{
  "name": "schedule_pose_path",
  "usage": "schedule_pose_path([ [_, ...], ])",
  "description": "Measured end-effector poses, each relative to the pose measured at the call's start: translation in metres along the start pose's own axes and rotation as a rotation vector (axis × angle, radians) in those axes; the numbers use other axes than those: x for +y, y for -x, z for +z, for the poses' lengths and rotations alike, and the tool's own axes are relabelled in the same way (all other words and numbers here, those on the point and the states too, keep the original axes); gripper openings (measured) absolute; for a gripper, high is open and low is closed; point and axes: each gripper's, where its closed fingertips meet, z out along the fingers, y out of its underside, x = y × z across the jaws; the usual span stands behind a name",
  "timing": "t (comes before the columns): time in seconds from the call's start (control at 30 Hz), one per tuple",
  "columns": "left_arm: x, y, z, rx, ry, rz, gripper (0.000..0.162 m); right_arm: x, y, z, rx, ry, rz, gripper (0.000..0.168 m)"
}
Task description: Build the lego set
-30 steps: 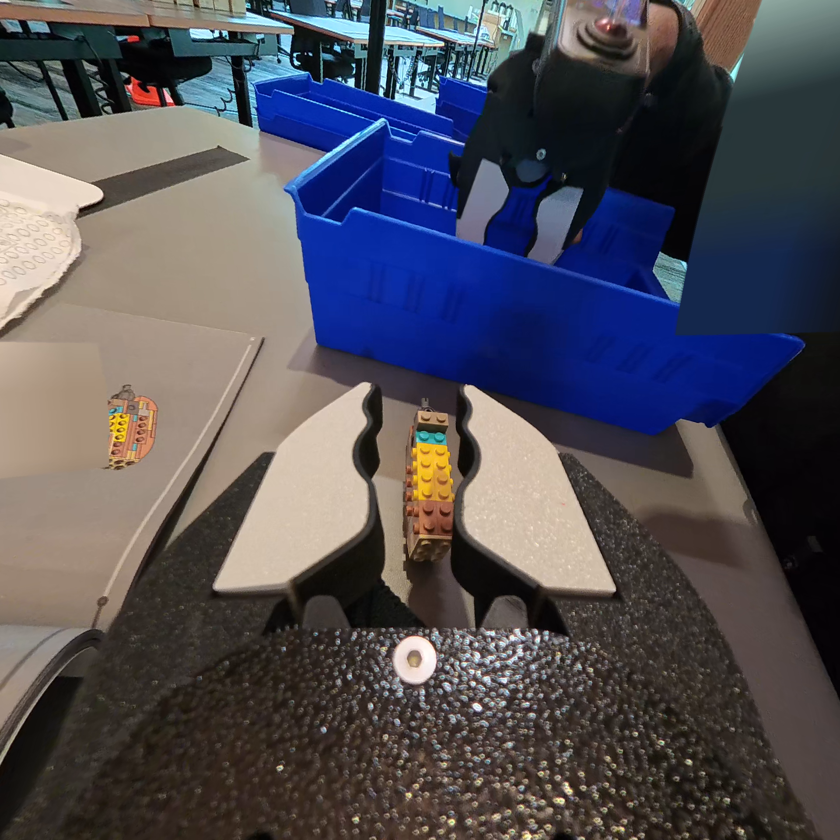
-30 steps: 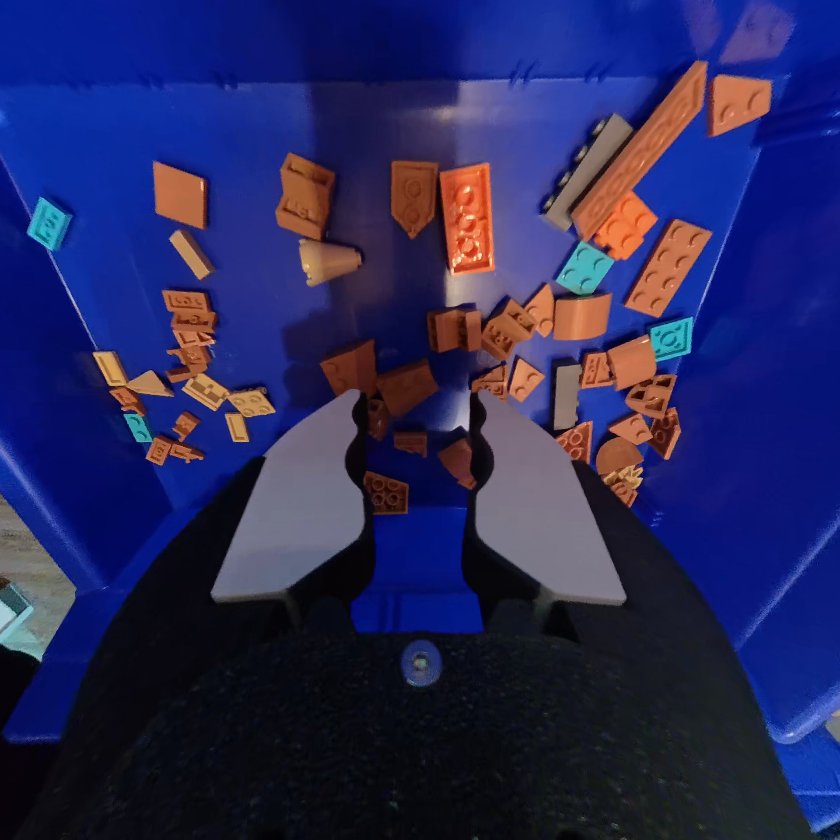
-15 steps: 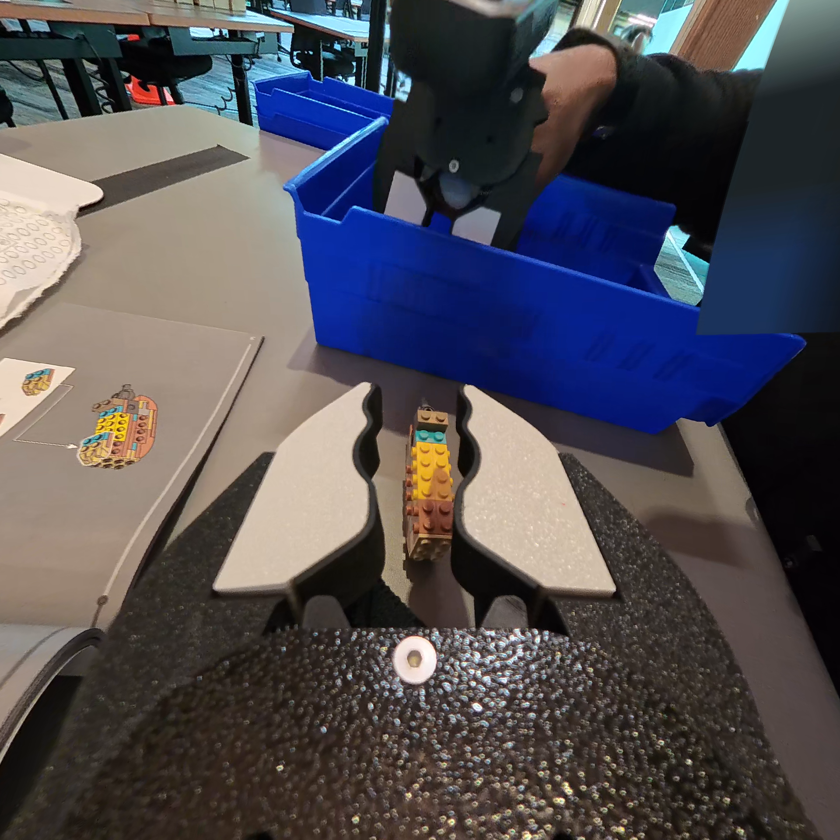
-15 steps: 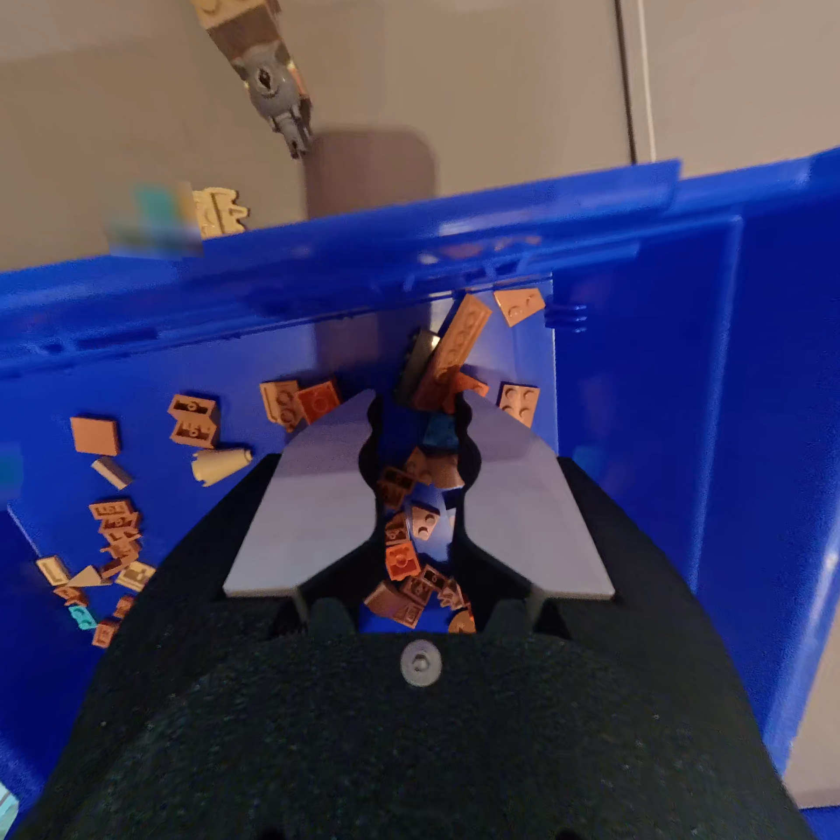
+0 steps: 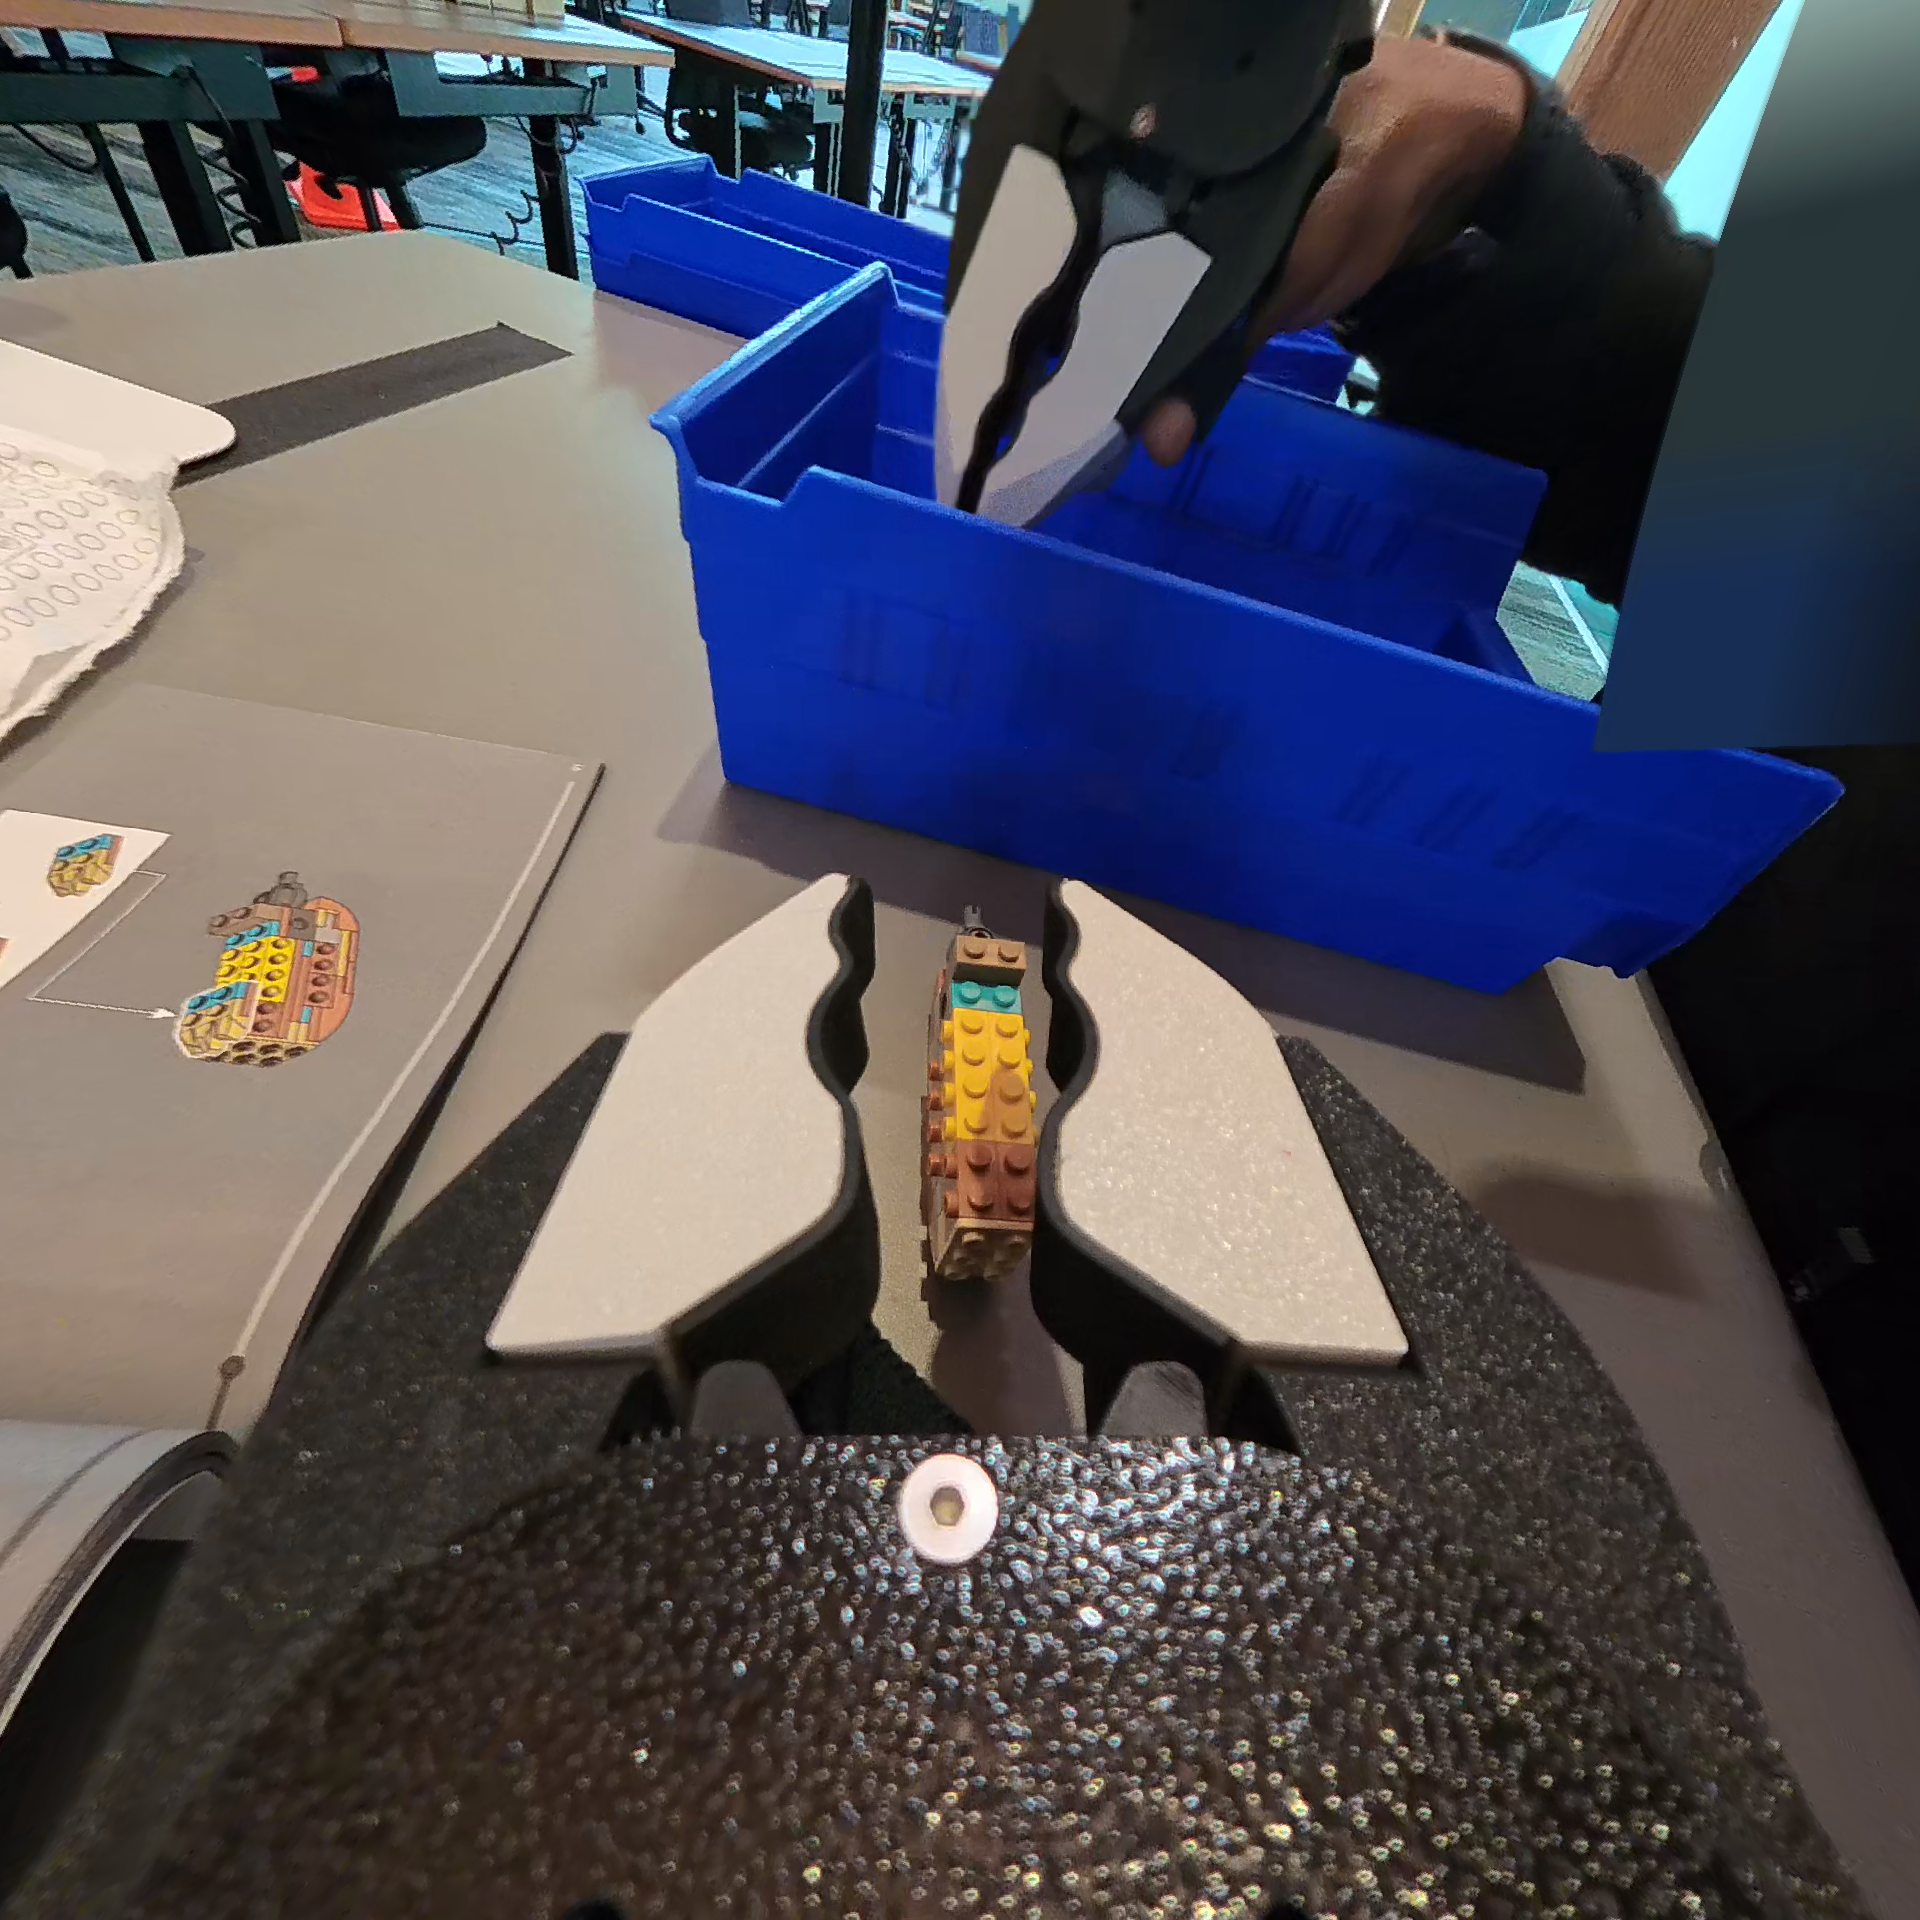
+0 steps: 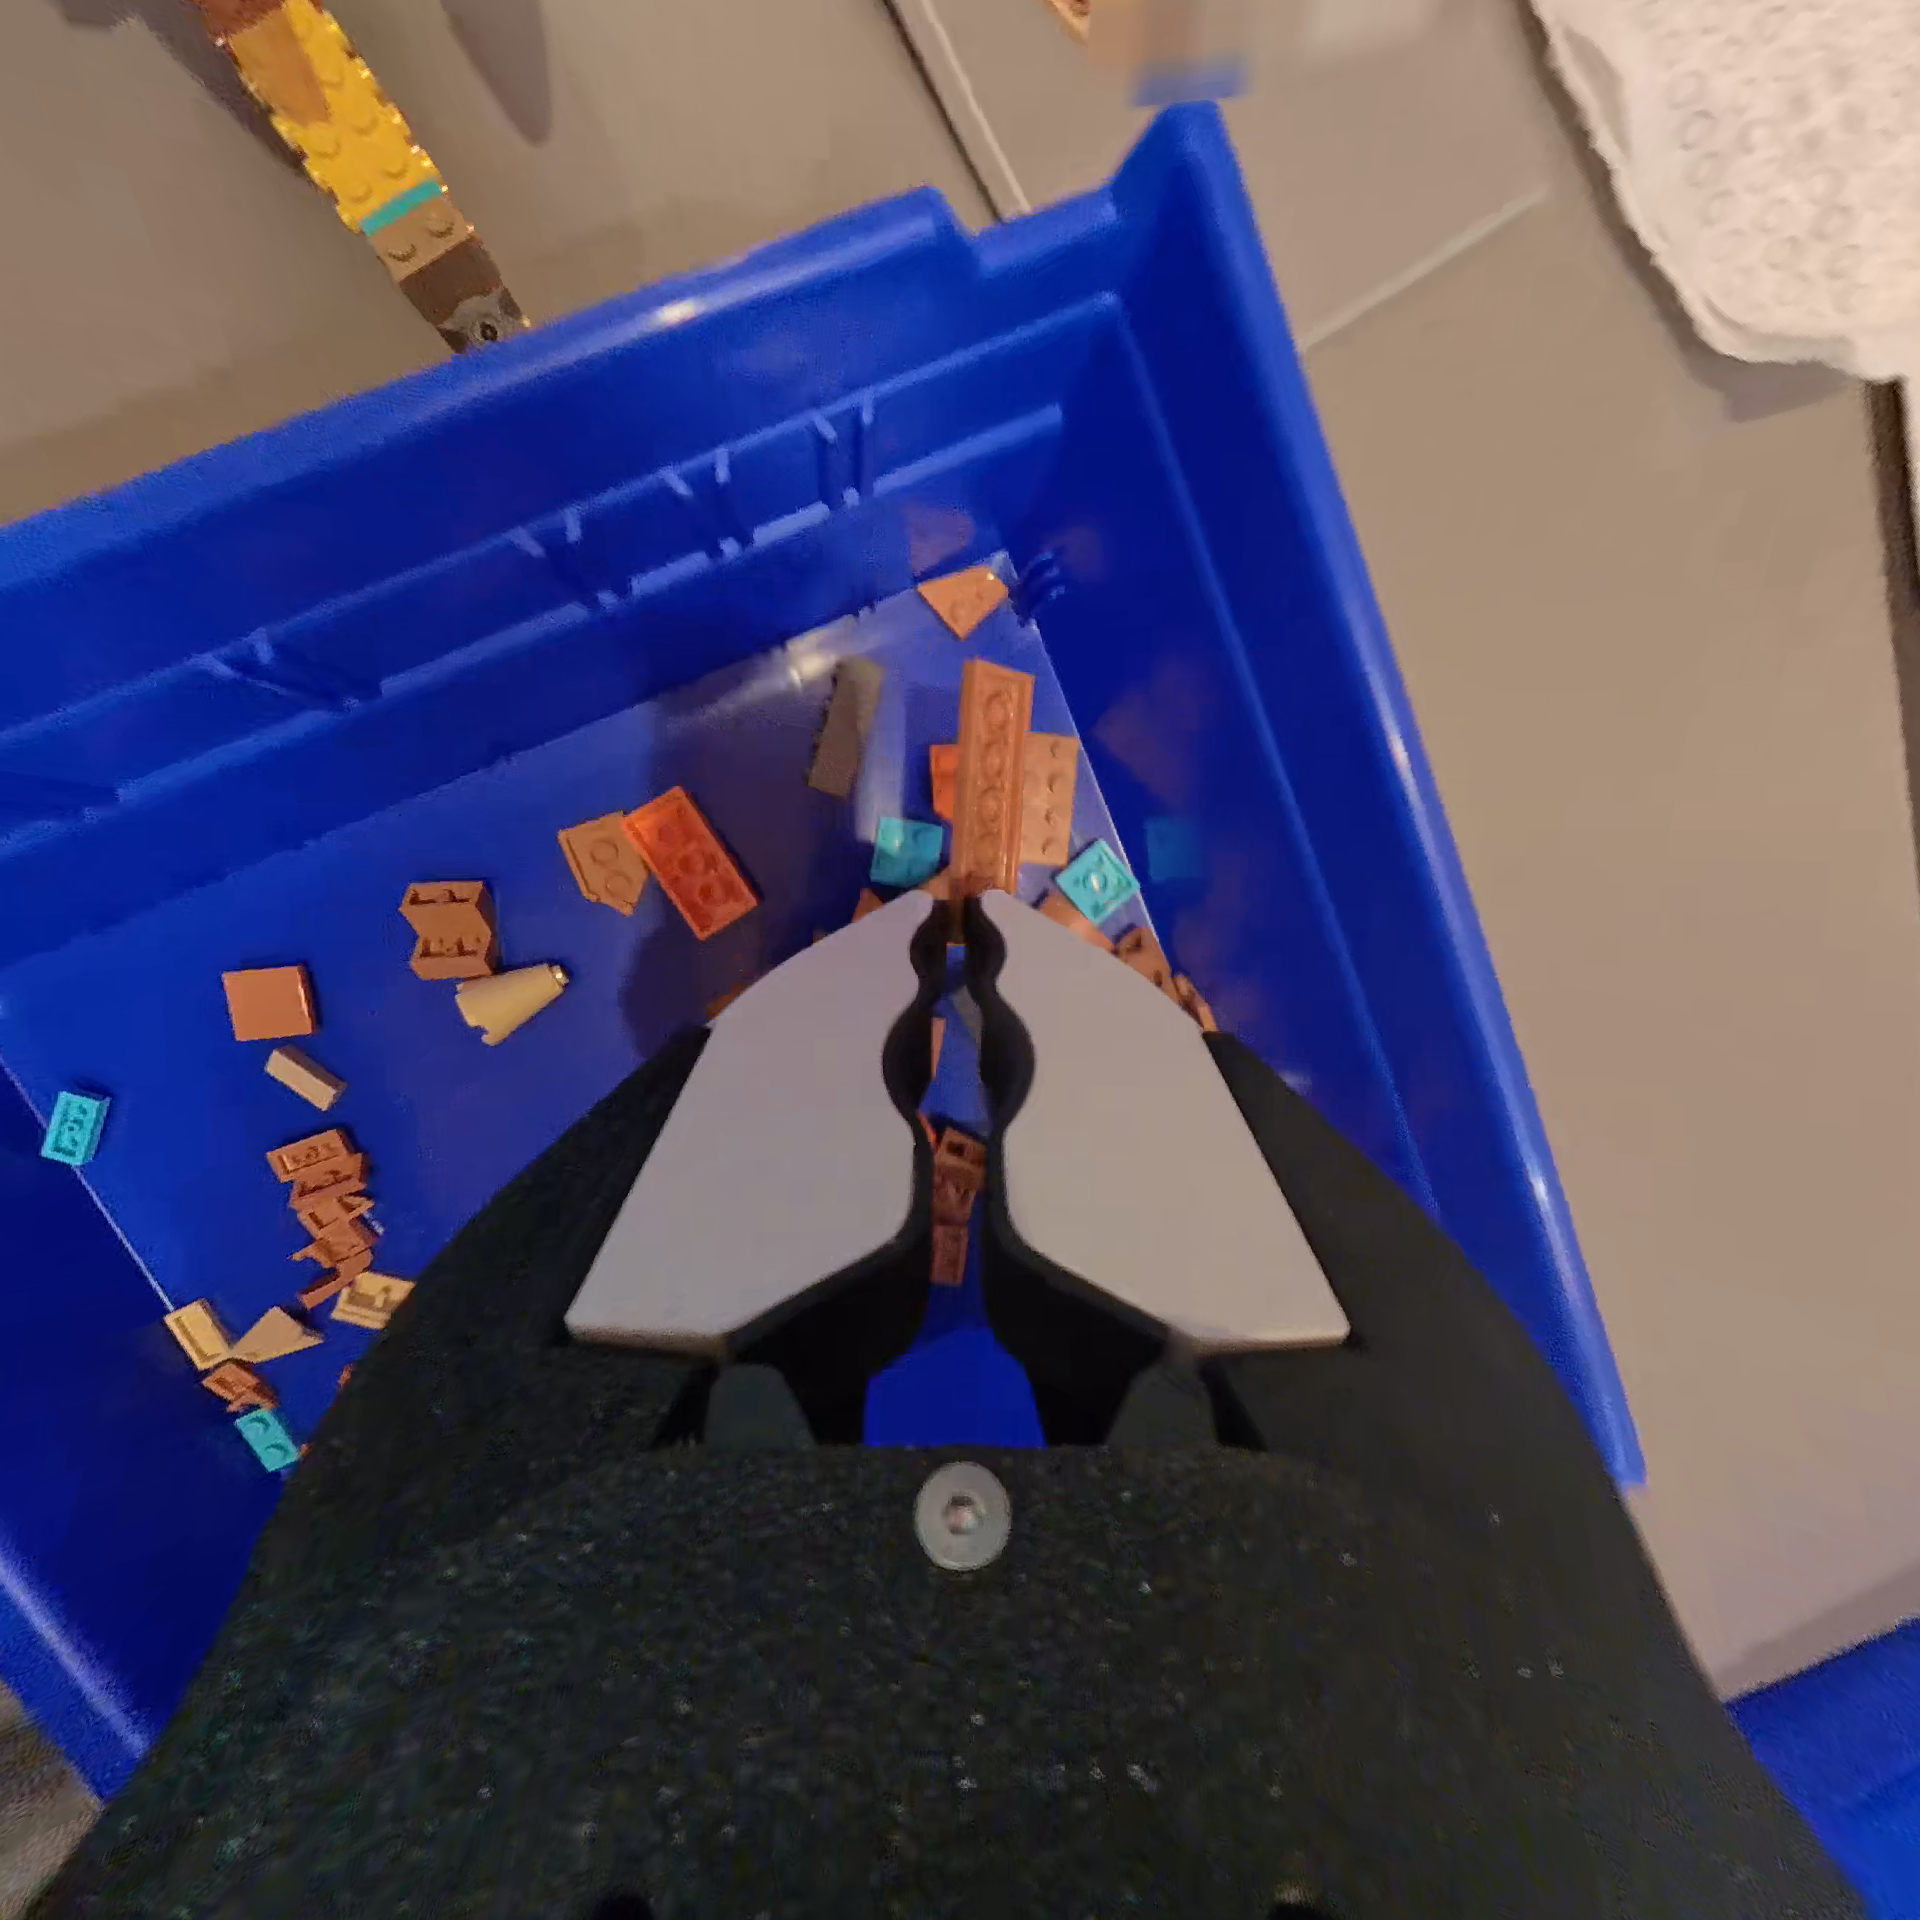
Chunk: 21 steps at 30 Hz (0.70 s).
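Observation:
A small lego model (image 5: pixel 982 1091) of yellow, brown and teal bricks stands on the grey table (image 5: pixel 468 540) between my left gripper's (image 5: pixel 956 894) fingers. It sits close against the right finger, with table showing between it and the left pad, so this gripper is open. The model also shows in the right wrist view (image 6: pixel 364 156). My right gripper (image 6: pixel 954 904) is inside the blue bin (image 6: pixel 416 623). It is shut on the near end of a long brown plate (image 6: pixel 992 779) that sticks out ahead of its tips. The left wrist view shows this gripper (image 5: pixel 997 504) dipping into the bin (image 5: pixel 1143 727).
Several loose brown, orange and teal pieces (image 6: pixel 696 862) lie on the bin floor. An open instruction booklet (image 5: pixel 260 935) lies left of my left gripper. A white patterned cloth (image 5: pixel 62 540) is at the far left. More blue bins (image 5: pixel 727 229) stand behind. Spacing between my two grippers at the tips: around 15 centimeters.
My right gripper swung toward the bin's corner and its fingers came together on the end of the long brown plate. My left gripper and the model have not moved.

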Motion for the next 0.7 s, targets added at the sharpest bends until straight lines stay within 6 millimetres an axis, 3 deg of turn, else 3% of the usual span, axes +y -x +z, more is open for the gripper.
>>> schedule_pose_path([
  [0.17,0.000,0.001,0.000,0.000,-0.002,-0.007,0.031,0.016,0.008,-0.031,0.061,-0.061,0.087,0.003],
  [0.27,0.000,0.001,0.000,0.000,0.000,-0.012,0.031,0.026,0.020,-0.038,0.064,-0.070,0.122,0.003],
  [0.47,0.000,0.001,0.000,-0.003,0.004,-0.008,0.031,0.023,0.050,-0.026,-0.014,-0.050,0.143,0.003],
  [0.7,0.001,0.000,0.001,-0.007,0.006,0.011,0.031,-0.006,0.079,0.002,-0.187,-0.072,0.186,0.004],
])
